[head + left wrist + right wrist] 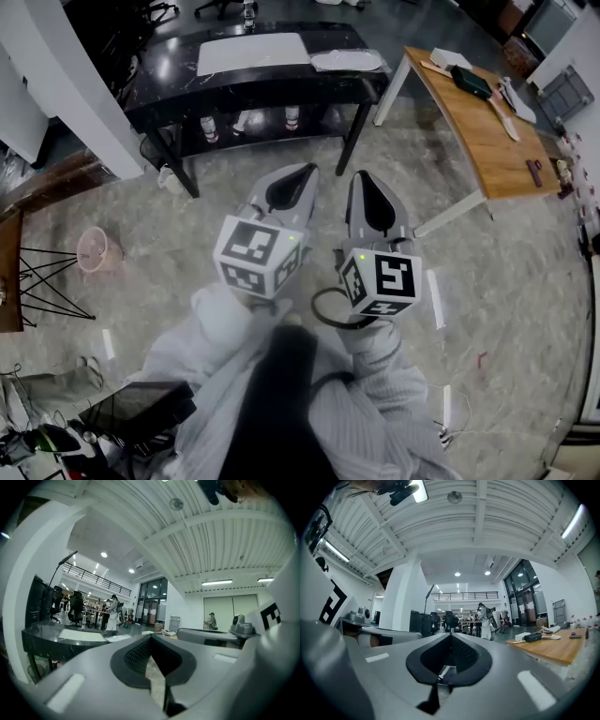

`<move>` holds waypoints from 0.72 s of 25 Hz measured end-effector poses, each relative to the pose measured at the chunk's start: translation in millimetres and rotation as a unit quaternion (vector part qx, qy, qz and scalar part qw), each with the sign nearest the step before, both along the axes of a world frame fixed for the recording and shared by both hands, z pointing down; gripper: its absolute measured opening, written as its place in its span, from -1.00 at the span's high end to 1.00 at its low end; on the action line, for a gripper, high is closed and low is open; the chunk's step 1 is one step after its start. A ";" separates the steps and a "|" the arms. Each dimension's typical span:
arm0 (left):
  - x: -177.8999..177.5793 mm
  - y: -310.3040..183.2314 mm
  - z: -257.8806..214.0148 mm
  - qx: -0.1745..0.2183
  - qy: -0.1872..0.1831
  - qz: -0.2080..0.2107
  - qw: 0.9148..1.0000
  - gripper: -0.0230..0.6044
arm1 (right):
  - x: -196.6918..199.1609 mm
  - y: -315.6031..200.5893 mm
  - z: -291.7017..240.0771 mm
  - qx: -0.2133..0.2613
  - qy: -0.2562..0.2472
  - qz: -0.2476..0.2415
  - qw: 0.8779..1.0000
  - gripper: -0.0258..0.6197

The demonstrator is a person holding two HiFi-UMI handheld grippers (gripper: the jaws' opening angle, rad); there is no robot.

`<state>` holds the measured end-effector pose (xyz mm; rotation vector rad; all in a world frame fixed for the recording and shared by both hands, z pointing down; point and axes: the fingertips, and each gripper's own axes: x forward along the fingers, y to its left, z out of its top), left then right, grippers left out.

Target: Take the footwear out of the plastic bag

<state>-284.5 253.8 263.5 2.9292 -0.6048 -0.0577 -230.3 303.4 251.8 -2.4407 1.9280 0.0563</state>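
Observation:
I hold both grippers side by side above the stone floor, pointing at the tables ahead. My left gripper [305, 169] is shut and holds nothing; in its own view the jaws [151, 637] meet at the tip. My right gripper [364, 174] is likewise shut and empty [451, 634]. Ahead, a crumpled clear plastic bag [347, 60] lies on the right end of a black table [169, 80], beside a white sheet [253, 52]. What is inside the bag I cannot make out. No footwear is visible.
A wooden table [478, 122] with small dark items stands at the right, also in the right gripper view [553, 648]. Bottles [292, 117] stand on the black table's lower shelf. A pink basket [94, 248] and a wire frame [47, 277] sit on the floor at the left.

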 end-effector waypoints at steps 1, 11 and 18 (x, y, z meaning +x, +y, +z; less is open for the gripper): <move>1.7 -0.3 2.4 -0.002 -0.002 -0.002 1.000 0.92 | 2.4 -0.3 1.9 -0.002 -0.002 -0.001 1.000 0.88; 37.9 -38.3 26.4 -0.028 -0.023 -0.023 0.999 0.92 | 51.6 -32.2 20.4 -0.024 -0.016 -0.003 1.000 0.88; 118.5 -124.8 41.2 -0.012 -0.031 -0.015 0.999 0.92 | 132.9 -119.0 37.1 -0.032 -0.019 0.003 0.999 0.88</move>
